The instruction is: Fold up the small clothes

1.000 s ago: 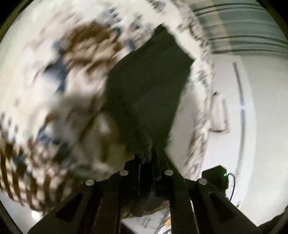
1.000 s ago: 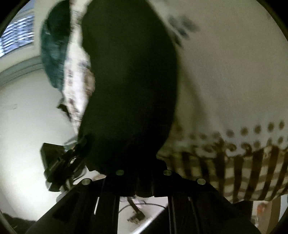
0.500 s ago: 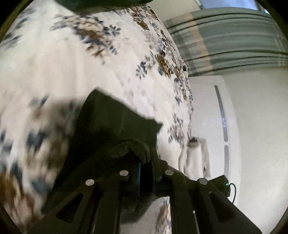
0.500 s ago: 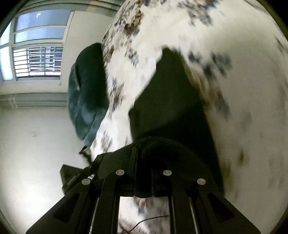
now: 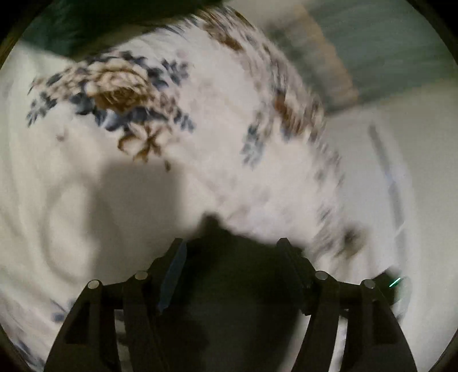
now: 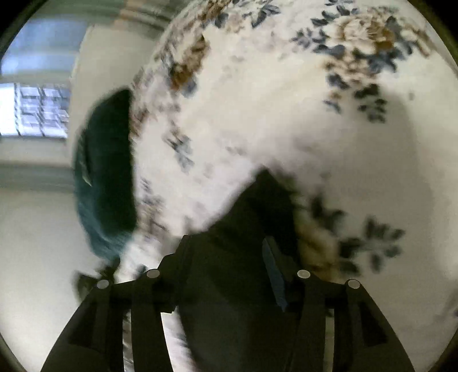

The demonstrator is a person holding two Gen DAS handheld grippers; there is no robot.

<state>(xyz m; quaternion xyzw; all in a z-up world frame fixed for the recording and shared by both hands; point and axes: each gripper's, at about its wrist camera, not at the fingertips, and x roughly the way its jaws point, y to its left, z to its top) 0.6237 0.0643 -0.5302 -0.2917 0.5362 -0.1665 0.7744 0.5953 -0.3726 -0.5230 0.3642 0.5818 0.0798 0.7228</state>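
Note:
A small black garment (image 5: 234,286) lies on a white bedspread with blue and brown flowers (image 5: 200,143). In the left wrist view my left gripper (image 5: 232,249) is open, its fingers spread to either side of the cloth, which lies below and between them. In the right wrist view the same black garment (image 6: 246,271) lies under my right gripper (image 6: 226,243), which is also open with the fingers apart over the cloth. Both views are blurred by motion.
A dark teal pile of cloth (image 6: 106,177) sits at the bed's far edge, also in the left wrist view (image 5: 86,25). A window (image 6: 34,111) and pale walls lie beyond. The other gripper's body with a green light (image 5: 396,282) shows at the right.
Both grippers held the black garment pinched and lowered it onto the bedspread. Now both have opened and let the cloth go; it rests on the bed.

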